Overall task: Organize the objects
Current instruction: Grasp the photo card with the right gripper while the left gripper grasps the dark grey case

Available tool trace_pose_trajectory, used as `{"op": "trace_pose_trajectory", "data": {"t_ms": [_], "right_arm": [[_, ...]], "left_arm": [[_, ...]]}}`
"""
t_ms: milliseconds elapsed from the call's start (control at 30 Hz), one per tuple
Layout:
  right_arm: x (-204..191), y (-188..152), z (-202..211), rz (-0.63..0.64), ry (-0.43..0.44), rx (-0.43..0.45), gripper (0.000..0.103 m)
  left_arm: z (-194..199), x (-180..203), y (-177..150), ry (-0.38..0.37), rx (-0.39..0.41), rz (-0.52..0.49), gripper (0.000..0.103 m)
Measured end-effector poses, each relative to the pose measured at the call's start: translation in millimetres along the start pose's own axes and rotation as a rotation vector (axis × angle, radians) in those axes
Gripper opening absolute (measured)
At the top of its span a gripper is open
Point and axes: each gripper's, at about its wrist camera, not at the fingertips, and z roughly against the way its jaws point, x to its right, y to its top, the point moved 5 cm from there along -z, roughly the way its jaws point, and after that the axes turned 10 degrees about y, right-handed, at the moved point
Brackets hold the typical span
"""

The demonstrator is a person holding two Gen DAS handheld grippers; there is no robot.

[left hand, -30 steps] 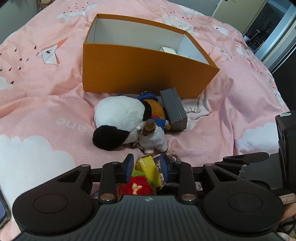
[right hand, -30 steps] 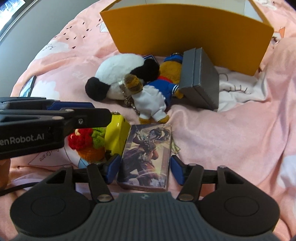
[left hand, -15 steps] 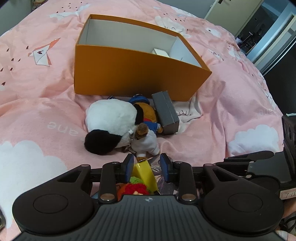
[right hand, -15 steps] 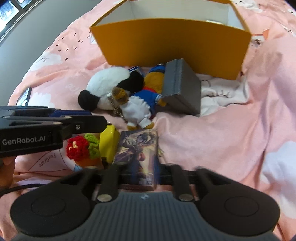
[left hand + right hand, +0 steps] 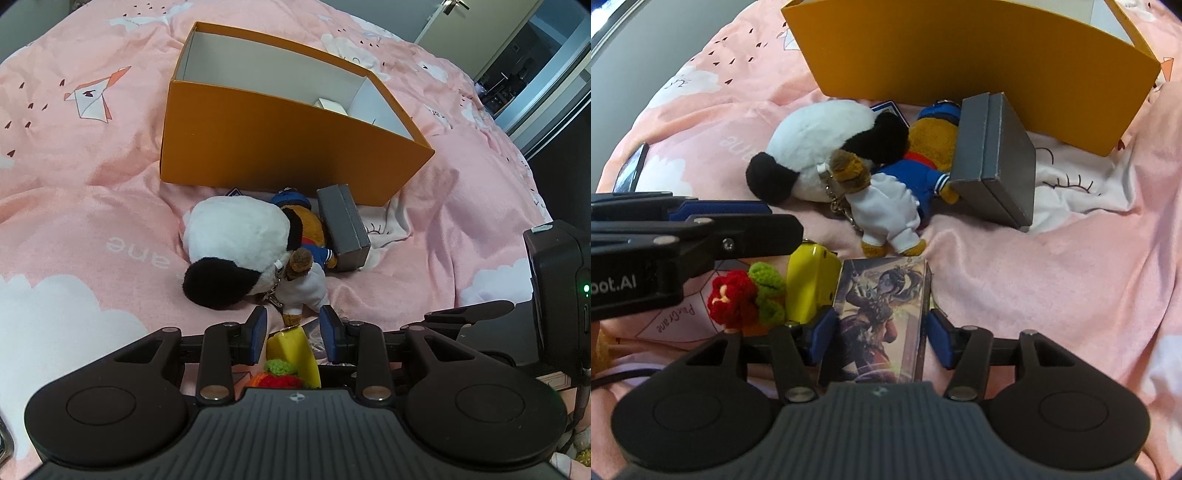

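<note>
Right wrist view: the right gripper (image 5: 881, 338) straddles the card pack (image 5: 882, 317), its jaws just reopened, pads not pressing. Left gripper (image 5: 293, 334) jaws stand open around the yellow toy (image 5: 293, 350). Pick-up step; next, close, lift, carry to the box (image 5: 280, 147) ahead.

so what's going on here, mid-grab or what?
A person is tidying toys on a pink bedspread with two handheld grippers. The right gripper straddles an illustrated card box; its jaws have just been opening, and the pads stand just off the box's sides. The left gripper sits over a yellow toy with a crocheted flower, grip unclear. The orange box holds only a small white item; the plush toys and grey case lie outside it.
</note>
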Motion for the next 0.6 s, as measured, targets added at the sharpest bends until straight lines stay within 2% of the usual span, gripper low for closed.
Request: {"op": "trace_pose_trajectory", "data": {"t_ms": [67,133,200,300,400,467,600], "right_arm": [[1.3,-1.7,4.4,-0.007,-0.006,0.017,0.042],[5.2,-3.6,12.0,-0.033,0.006,0.044,0.034],[10.5,-5.1,18.1,-0.069,0.036,0.061,0.031],[27.8,-5.3,12.9,-0.184,0.103,0.052,0.035],[39.5,-6.2,2.3,-0.262,0.173,0.029,0.046],[43.1,-8.2,-2.3,-0.287,0.207,0.029,0.052],[43.3,-8.8,-8.1,-0.303,0.244,0.031,0.055]], "left_arm": [[-0.6,0.8,0.1,-0.005,-0.003,-0.002,0.035],[-0.1,1.1,-0.3,-0.008,-0.003,-0.002,0.035],[0.1,1.2,-0.5,-0.011,-0.004,0.000,0.035],[-0.2,3.4,-1.4,-0.012,-0.007,-0.008,0.035],[-0.5,3.3,-2.1,-0.008,-0.010,-0.007,0.035],[-0.9,3.1,-2.3,-0.006,-0.014,-0.005,0.035],[-3.1,6.5,-3.1,-0.003,-0.021,-0.020,0.035]]}}
